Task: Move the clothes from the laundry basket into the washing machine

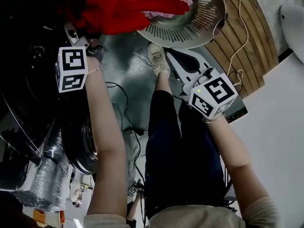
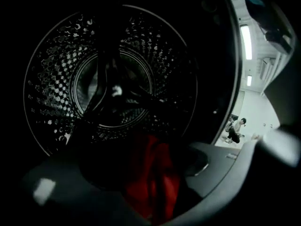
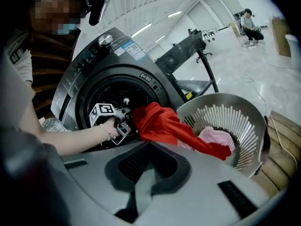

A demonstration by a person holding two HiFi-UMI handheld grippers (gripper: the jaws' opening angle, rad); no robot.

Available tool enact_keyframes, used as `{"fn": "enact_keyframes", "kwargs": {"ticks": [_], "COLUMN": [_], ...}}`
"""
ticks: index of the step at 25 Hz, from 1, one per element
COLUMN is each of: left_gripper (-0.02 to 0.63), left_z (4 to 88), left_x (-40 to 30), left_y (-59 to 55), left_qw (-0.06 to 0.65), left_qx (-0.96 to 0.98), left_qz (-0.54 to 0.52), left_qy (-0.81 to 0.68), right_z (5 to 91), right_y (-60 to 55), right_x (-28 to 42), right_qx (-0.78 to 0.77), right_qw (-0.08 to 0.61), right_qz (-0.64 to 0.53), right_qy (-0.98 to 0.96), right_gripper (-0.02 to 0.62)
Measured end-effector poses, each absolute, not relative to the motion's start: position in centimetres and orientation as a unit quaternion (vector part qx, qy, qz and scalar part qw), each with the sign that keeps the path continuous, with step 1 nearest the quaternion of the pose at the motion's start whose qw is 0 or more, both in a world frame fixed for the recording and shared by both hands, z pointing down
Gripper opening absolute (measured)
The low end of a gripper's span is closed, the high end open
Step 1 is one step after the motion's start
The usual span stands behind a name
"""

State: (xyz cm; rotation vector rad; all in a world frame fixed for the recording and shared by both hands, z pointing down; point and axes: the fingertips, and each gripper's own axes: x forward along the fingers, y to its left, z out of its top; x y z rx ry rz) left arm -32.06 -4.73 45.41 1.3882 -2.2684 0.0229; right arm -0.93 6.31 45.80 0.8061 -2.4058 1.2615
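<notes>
The washing machine (image 3: 89, 67) has its drum (image 2: 113, 79) straight ahead of my left gripper (image 3: 121, 128), and I see no clothes deep inside it. The laundry basket (image 3: 244, 126) sits ahead and to the right of my right gripper (image 3: 149, 149) and holds a pink garment (image 3: 214, 138). The red garment (image 3: 164, 126) stretches lengthwise from the basket to the door mouth. Its near end lies loose between my left jaws, which stand apart. My left gripper is nearer to it. My right jaws are together and empty.

One washing machine (image 3: 80, 74) stood there, with one laundry basket (image 3: 235, 121) just beside it. There were two garments: one red garment (image 3: 160, 124) at the machine's opening and one pink garment (image 3: 214, 138) in the basket. There were two grippers, the left gripper (image 3: 124, 126) and the right gripper (image 3: 146, 171).
</notes>
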Motion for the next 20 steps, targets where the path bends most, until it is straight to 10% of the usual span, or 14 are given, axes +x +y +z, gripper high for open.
{"fn": "enact_keyframes", "kwargs": {"ticks": [17, 20], "left_gripper": [0.382, 0.203], "left_z": [59.6, 59.0], "left_x": [-16.8, -16.2], "left_y": [-5.3, -5.7], "left_qw": [0.310, 0.324], "left_qx": [0.576, 0.611], "left_qz": [0.238, 0.219], "left_qy": [-0.717, -0.688], "right_z": [47.4, 47.5], "right_y": [8.4, 8.7], "right_x": [0.4, 0.3], "right_qx": [0.276, 0.272], "right_qw": [0.185, 0.188], "right_qz": [0.448, 0.449], "right_qy": [-0.830, -0.830], "right_gripper": [0.014, 0.014]}}
